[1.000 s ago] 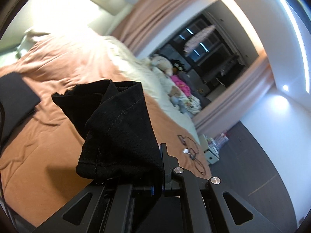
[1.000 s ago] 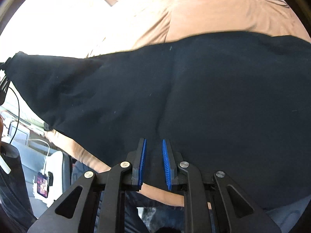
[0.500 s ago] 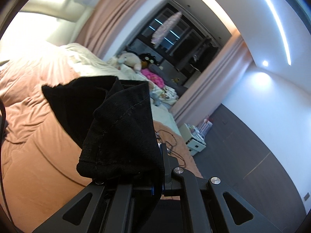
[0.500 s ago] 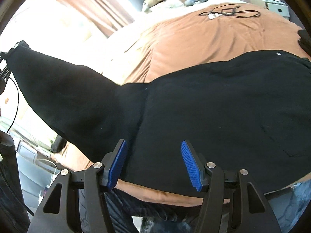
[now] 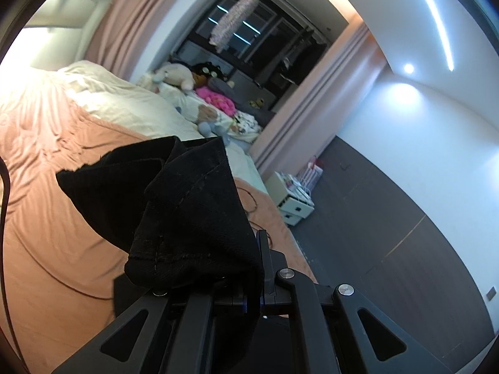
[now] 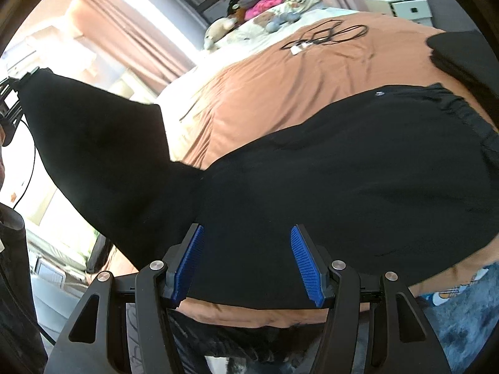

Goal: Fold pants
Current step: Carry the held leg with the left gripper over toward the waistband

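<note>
Black pants (image 6: 343, 180) lie spread on the orange bedspread (image 6: 296, 87), waistband to the right. One leg is lifted off the bed toward the upper left, where my left gripper (image 6: 11, 99) holds its end. In the left wrist view the bunched black cuff (image 5: 187, 212) covers my left gripper (image 5: 252, 299), which is shut on it. My right gripper (image 6: 249, 261) hovers over the near edge of the pants, jaws open, blue pads (image 6: 190, 261) apart, nothing pressed between them.
A black cable (image 6: 327, 35) lies on the far part of the bed. Another dark garment (image 6: 461, 59) sits at the right edge. Stuffed toys (image 5: 174, 74) are piled at the bed's far end. A white nightstand (image 5: 293, 202) stands beside the bed.
My right gripper's jaws spread from nearly shut to open and drew back along the pants. My left gripper rose and swung with the leg end, lifting it off the bed.
</note>
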`<state>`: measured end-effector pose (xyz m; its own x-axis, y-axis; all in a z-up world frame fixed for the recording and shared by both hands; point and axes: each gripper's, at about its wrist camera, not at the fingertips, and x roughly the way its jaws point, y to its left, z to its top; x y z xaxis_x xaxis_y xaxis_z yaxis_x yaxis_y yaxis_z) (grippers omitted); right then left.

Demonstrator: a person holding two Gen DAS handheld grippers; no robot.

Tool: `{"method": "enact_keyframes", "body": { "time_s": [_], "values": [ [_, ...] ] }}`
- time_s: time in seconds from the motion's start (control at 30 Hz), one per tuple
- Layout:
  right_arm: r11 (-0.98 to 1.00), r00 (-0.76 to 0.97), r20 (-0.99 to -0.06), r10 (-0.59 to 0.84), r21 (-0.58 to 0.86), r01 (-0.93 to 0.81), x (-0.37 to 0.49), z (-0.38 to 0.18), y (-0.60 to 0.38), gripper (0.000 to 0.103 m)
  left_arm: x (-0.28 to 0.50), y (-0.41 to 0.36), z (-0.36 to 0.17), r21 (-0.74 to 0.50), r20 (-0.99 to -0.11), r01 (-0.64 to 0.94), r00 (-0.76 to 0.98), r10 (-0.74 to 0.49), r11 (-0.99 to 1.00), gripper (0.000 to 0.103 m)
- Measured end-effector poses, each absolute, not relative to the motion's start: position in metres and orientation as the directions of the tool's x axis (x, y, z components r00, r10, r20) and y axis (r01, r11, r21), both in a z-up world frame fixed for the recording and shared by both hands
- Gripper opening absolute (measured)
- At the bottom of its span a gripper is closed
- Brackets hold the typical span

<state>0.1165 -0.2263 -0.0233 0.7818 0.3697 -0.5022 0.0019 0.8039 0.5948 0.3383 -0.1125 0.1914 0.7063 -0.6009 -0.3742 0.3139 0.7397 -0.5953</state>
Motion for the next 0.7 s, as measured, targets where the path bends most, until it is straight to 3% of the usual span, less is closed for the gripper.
{"method": "enact_keyframes", "body": {
  "time_s": [0.7],
  "values": [
    [0.739, 0.831, -0.498, 0.247, 0.651, 0.170, 0.040, -0.036, -0.299, 0.057, 0.375, -0.271, 0.144, -0.603, -0.471, 0.402, 0.517, -0.715, 0.689, 0.004]
  ]
}}
